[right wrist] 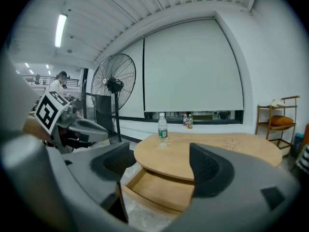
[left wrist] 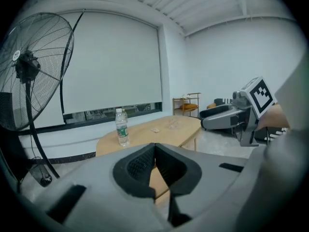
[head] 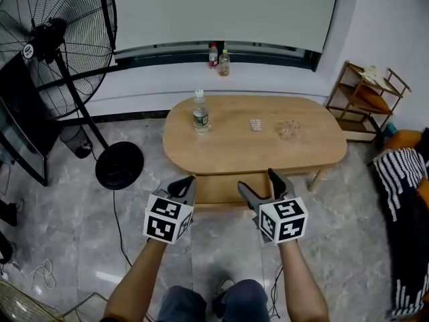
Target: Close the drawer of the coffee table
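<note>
Right claw (right wrist: 161, 164) open and empty, its jaws framing the pulled-out drawer (right wrist: 159, 190) ahead. Left claw (left wrist: 154, 148) closed on nothing, tips meeting. Both hover side by side just short of the drawer, which juts toward the person from under the oval wooden table (head: 234, 146). A bottle (head: 200, 115) stands on top. The drawer looks like a stiff, light wooden box with nothing in it, likely to slide under a flat push. Press evenly at the middle of its front edge, so it does not skew.
</note>
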Motion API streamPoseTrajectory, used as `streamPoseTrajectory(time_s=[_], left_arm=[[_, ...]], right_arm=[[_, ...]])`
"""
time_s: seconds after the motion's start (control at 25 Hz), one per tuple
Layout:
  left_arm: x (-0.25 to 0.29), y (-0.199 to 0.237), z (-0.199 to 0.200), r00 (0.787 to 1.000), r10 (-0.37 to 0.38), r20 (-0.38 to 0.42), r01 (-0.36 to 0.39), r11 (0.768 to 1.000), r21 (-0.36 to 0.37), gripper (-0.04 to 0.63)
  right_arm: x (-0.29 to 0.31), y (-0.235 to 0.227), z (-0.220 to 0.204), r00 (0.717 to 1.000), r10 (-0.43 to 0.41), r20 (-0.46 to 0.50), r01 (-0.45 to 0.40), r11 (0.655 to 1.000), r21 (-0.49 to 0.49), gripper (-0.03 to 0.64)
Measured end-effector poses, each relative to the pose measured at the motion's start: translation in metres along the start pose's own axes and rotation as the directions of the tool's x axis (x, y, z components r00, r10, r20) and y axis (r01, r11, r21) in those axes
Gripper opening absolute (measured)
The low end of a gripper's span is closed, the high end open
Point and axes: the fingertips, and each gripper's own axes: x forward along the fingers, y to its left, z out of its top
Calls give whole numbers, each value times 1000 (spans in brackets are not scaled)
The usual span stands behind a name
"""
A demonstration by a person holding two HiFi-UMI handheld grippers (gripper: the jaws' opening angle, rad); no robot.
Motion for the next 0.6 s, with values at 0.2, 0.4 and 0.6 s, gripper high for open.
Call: streamPoseTrajectory(time_s=[0.2, 0.4, 0.6], left_arm=[[23, -2, -53, 1000, -17, 3, 17, 1000, 6, 2], [41, -6, -101, 1000, -19, 21, 19, 1000, 6, 2], [50, -9, -142, 999, -13, 32, 13, 1000, 0, 2]], right_arm=[[21, -4, -55, 1000, -9, -8, 9, 1000, 1, 376], [34, -1, -106, 1000, -14, -8, 14, 1000, -13, 383], [45, 6, -148, 1000, -10, -6, 10, 1000, -7, 383]])
